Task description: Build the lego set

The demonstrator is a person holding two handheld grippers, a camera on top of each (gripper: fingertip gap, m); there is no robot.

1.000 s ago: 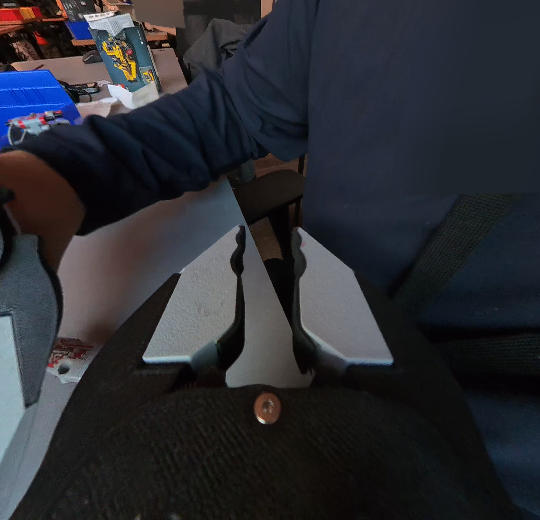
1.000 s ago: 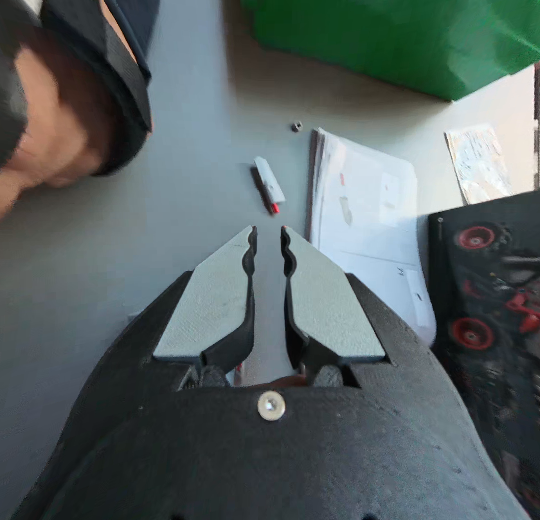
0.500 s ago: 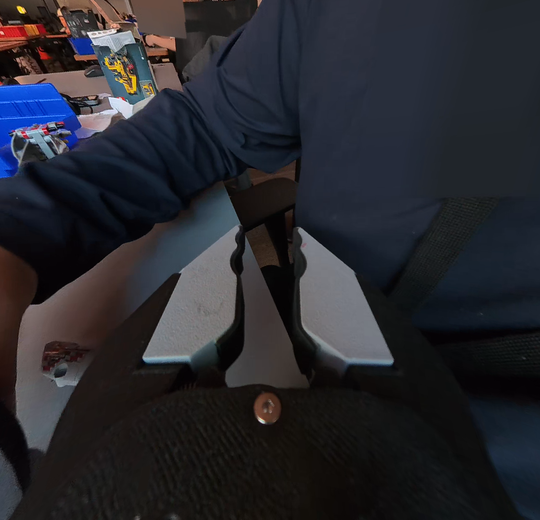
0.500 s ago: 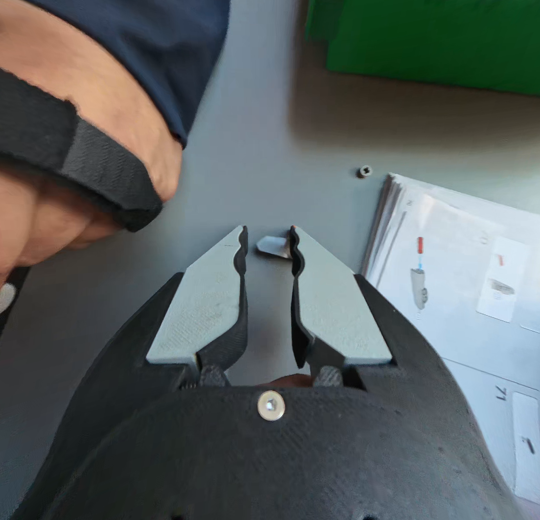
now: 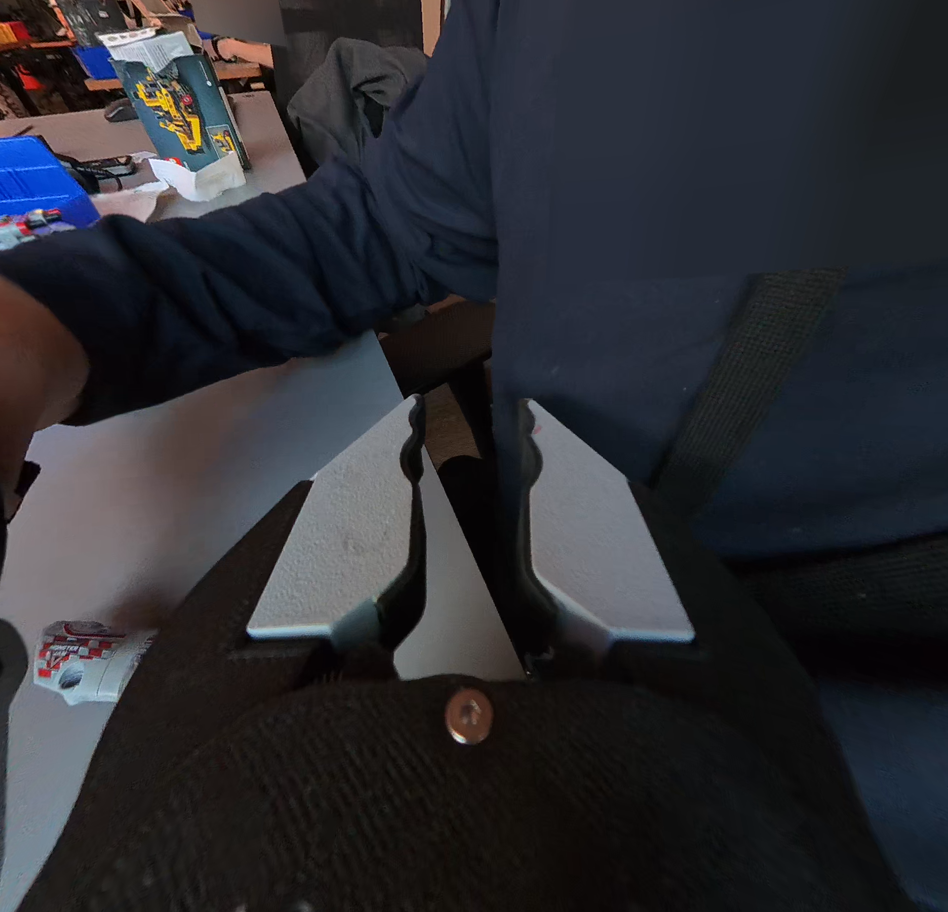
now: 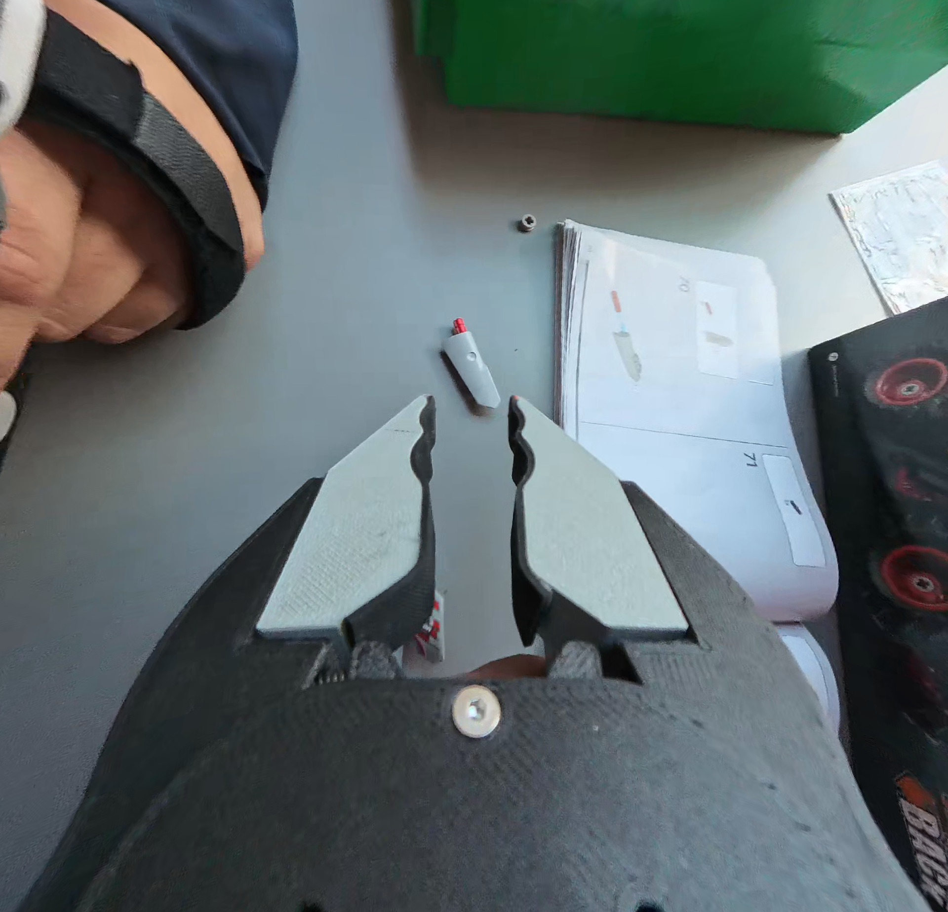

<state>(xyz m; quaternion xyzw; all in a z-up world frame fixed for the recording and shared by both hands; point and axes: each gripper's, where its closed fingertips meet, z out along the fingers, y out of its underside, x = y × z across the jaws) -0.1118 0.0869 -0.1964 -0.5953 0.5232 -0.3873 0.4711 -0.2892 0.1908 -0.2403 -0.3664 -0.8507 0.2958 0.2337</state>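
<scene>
Left wrist view: left gripper point(image 5: 469, 408) was parted w/ nothing between its fingers, pointed at a person's navy torso point(image 5: 692, 195); a red-white piece point(image 5: 82, 654) lay on the table point(image 5: 154, 503).

Right wrist view only: grey lego piece point(image 6: 471, 369) w/ red pin on top lay on the table just beyond the right gripper point(image 6: 472, 406), also parted, empty; booklet point(image 6: 677, 400) beside it.

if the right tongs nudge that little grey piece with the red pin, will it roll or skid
The grey piece looks small and light, so it probably skids on the smooth table. Its flat, tapered body likely pivots rather than rolls. The open right tongs might flick it.
</scene>
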